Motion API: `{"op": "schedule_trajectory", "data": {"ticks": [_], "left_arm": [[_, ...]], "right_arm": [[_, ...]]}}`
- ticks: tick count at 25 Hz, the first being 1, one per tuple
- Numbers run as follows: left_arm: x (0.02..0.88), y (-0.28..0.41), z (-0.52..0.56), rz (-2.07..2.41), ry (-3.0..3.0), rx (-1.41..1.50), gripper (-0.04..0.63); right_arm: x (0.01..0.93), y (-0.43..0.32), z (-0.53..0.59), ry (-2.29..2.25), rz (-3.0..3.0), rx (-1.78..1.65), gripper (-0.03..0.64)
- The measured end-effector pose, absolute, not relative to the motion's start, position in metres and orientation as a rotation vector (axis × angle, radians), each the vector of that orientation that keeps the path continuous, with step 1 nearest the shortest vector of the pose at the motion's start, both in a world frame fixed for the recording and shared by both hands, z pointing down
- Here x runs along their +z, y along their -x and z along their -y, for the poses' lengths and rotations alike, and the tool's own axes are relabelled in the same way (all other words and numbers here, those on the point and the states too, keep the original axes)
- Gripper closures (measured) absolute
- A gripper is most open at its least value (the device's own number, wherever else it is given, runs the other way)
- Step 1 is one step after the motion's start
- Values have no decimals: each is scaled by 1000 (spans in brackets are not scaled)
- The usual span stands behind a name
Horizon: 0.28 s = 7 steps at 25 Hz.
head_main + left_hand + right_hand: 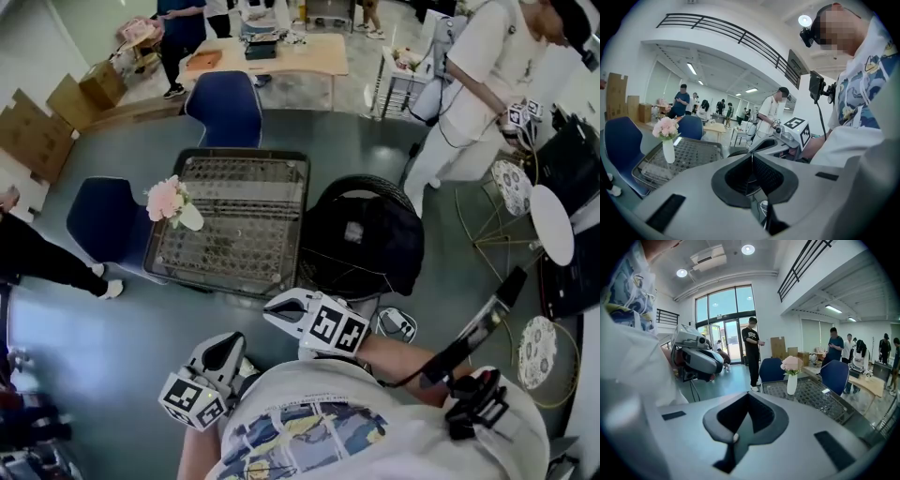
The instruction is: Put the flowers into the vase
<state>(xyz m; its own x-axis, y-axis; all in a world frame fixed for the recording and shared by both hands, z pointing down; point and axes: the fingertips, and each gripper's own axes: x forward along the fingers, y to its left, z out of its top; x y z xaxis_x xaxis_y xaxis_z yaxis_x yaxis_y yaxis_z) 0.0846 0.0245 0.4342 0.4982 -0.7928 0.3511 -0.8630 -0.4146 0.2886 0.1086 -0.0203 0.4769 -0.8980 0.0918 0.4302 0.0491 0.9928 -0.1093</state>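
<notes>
Large open-plan hall of an office or studio kind, double height. A railed mezzanine (722, 30) runs along the upper wall; strip lights (691, 69) and a ceiling air unit (708, 258) hang overhead. Tall glazed doors (724, 324) form the entrance. The floor (112, 347) is smooth grey-green. Furnishing is loose and movable: blue chairs (225, 108), a pale wooden tabletop (281, 56), a metal mesh tabletop (244, 225), round white side tables (551, 223). Flattened and stacked cardboard boxes (37, 136) stand by the wall. Several people (751, 350) stand about, some looking at handheld devices.
</notes>
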Motion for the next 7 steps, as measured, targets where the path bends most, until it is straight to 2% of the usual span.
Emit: {"op": "schedule_trajectory", "data": {"ticks": [7], "left_arm": [[507, -91, -50, 954, -2421, 213, 584]], "right_arm": [[550, -155, -16, -286, 2502, 300, 607]]}}
